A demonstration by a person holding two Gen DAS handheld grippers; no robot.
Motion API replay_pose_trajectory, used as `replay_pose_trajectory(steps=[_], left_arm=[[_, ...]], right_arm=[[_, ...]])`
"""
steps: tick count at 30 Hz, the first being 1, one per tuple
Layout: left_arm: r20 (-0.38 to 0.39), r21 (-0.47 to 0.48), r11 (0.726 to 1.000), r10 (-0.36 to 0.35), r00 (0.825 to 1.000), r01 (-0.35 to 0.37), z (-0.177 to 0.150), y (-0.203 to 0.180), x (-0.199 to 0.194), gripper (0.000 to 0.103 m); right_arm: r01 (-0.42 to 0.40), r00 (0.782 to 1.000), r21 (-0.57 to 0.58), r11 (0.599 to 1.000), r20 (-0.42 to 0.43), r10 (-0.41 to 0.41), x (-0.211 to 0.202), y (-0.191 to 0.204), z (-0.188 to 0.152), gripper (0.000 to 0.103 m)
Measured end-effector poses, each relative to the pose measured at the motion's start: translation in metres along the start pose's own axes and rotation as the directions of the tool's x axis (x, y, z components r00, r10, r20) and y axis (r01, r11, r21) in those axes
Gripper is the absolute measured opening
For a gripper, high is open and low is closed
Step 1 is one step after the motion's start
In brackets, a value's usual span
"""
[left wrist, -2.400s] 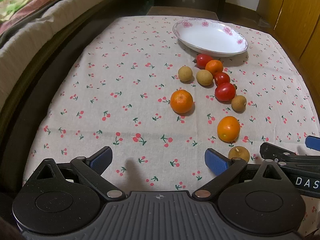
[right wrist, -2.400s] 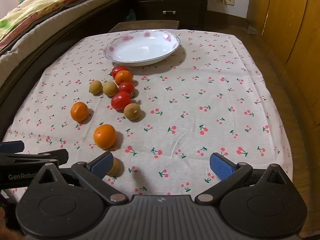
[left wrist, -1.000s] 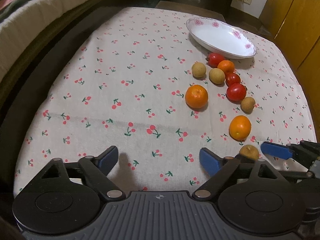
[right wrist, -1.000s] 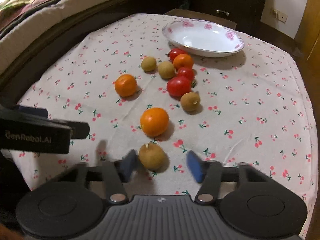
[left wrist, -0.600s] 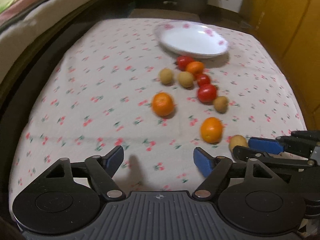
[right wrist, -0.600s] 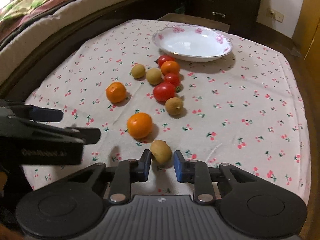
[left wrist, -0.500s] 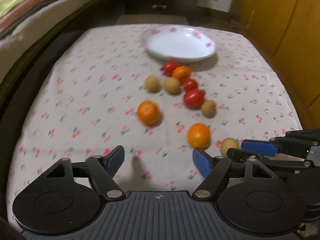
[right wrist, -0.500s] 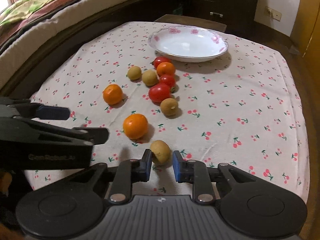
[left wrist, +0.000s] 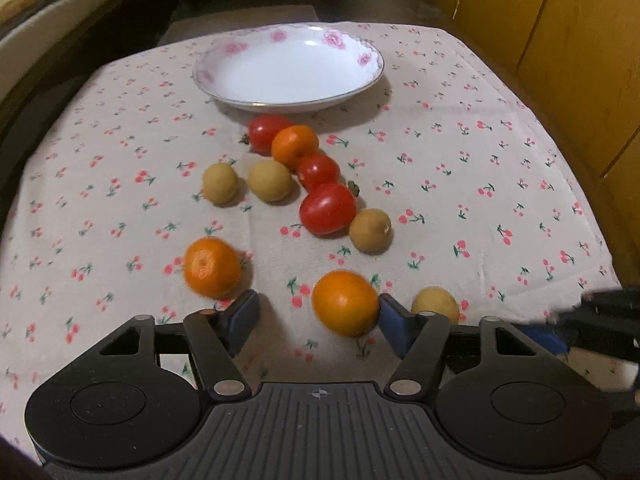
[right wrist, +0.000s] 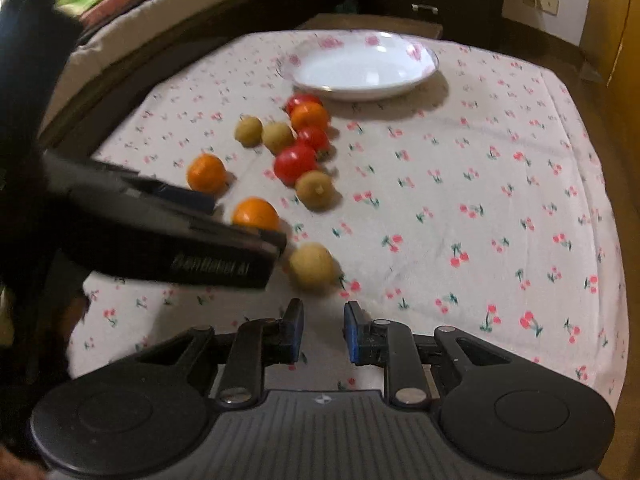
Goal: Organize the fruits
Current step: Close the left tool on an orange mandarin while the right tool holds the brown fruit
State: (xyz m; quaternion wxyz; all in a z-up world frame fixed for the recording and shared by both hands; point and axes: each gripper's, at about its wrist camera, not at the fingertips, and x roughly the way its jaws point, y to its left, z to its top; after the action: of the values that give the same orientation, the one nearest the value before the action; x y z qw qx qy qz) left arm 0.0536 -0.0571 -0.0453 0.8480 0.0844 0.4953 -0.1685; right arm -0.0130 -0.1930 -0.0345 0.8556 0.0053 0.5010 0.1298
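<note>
Left-wrist view: left gripper (left wrist: 318, 322) sits low over the cherry-print tablecloth (left wrist: 460, 184) with jaws spread wide, the near orange (left wrist: 345, 303) between the blue pads and against the right one. A white plate (left wrist: 288, 68) lies beyond the scattered fruit.

Right-wrist view: right gripper (right wrist: 323, 334) is level and low, jaws narrowly parted and holding nothing; a tan longan (right wrist: 312, 266) rests on the cloth just ahead of them.

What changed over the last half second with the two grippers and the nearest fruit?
The right gripper backed off the tan fruit, which now lies free ahead of its narrow jaws. The left gripper moved in around the near orange, open. The plate and other fruits stayed put.
</note>
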Motion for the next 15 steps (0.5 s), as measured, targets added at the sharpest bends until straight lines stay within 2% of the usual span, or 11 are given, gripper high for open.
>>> replay_pose_trajectory(steps=[10, 15], left_arm=[[0.026, 0.002, 1.0, 0.008, 1.0, -0.008, -0.006, 0.004, -0.004, 0.067], [0.032, -0.038, 0.999, 0.007, 0.999, -0.006, -0.004, 0.013, -0.007, 0.049]], right_arm=[[0.01, 1.0, 0.004, 1.0, 0.022, -0.01, 0.003, -0.006, 0.003, 0.024], [0.002, 1.0, 0.004, 1.0, 0.025, -0.002, 0.003, -0.008, 0.003, 0.028]])
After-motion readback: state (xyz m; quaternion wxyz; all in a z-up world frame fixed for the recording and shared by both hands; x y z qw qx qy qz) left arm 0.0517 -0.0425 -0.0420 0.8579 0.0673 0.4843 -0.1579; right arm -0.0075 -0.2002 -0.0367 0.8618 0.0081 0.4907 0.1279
